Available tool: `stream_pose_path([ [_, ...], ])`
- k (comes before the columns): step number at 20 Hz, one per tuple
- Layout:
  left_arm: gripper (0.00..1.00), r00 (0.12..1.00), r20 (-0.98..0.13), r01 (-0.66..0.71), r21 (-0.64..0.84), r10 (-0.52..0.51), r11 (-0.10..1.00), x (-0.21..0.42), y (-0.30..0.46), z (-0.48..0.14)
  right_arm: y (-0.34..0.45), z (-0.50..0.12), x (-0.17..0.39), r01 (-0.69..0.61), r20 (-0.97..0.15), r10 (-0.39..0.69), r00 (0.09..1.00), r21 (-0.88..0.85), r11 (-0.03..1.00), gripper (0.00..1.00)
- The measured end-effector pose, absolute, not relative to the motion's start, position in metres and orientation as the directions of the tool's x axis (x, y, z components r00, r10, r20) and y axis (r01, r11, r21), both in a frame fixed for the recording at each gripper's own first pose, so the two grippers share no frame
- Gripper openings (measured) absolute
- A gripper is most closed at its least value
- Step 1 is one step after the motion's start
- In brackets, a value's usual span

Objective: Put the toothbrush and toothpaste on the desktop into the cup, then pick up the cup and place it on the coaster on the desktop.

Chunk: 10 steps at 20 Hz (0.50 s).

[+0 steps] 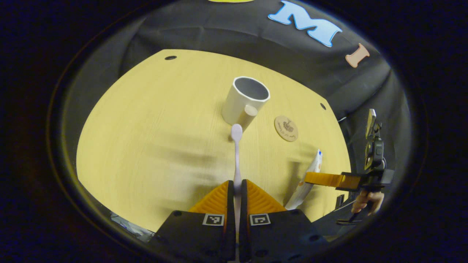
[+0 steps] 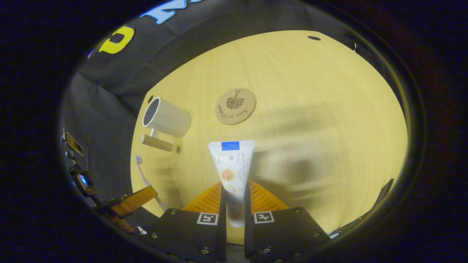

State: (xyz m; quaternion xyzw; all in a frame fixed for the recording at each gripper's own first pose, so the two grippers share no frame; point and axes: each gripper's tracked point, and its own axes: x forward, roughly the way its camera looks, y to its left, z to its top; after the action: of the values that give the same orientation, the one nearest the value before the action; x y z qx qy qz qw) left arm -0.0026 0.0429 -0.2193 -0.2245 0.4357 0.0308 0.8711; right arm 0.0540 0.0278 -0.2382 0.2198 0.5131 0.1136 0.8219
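- Two items are riding clear of the desk (image 1: 146,146): we are clamping the toothbrush (image 1: 237,157) in the left gripper (image 1: 237,188) and the toothpaste (image 2: 231,164) in the right gripper (image 2: 234,193).
- We are risking tipping the empty cup (image 1: 245,100), beside the coaster (image 1: 286,128), by clipping its rim.

A recording booth – black cloth wall (image 1: 219,33) draped behind a bare wooden desktop (image 1: 146,120)

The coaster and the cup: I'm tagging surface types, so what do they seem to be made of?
The coaster looks like cork or light wood, matte tan with a dark burned or printed motif. The cup looks like matte ceramic or plastic: smooth off-white wall, grey inside, no gloss. Which one, the look leaves open.
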Motion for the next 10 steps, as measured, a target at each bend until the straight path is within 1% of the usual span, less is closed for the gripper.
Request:
stream_pose_path([
  [2,0.11,0.652,-0.748,-0.249,-0.371,-0.129,0.895,0.002,0.045,-0.209,0.024,-0.229,0.058,0.013,-0.775,0.406,0.484,0.47,0.883,0.21],
  [4,0.11,0.689,-0.715,-0.24,-0.379,-0.118,0.893,0.009,0.05,-0.192,0.021,-0.217,0.062,-0.002,-0.758,0.399,0.516,0.464,0.886,0.17],
  [7,0.11,0.745,-0.66,-0.23,-0.395,-0.1,0.889,0.024,0.053,-0.162,0.017,-0.199,0.068,-0.038,-0.727,0.394,0.562,0.453,0.89,0.17],
  [10,0.11,0.803,-0.591,-0.208,-0.396,-0.075,0.894,0.048,0.063,-0.138,0.017,-0.172,0.079,-0.079,-0.672,0.403,0.621,0.458,0.886,0.16],
])
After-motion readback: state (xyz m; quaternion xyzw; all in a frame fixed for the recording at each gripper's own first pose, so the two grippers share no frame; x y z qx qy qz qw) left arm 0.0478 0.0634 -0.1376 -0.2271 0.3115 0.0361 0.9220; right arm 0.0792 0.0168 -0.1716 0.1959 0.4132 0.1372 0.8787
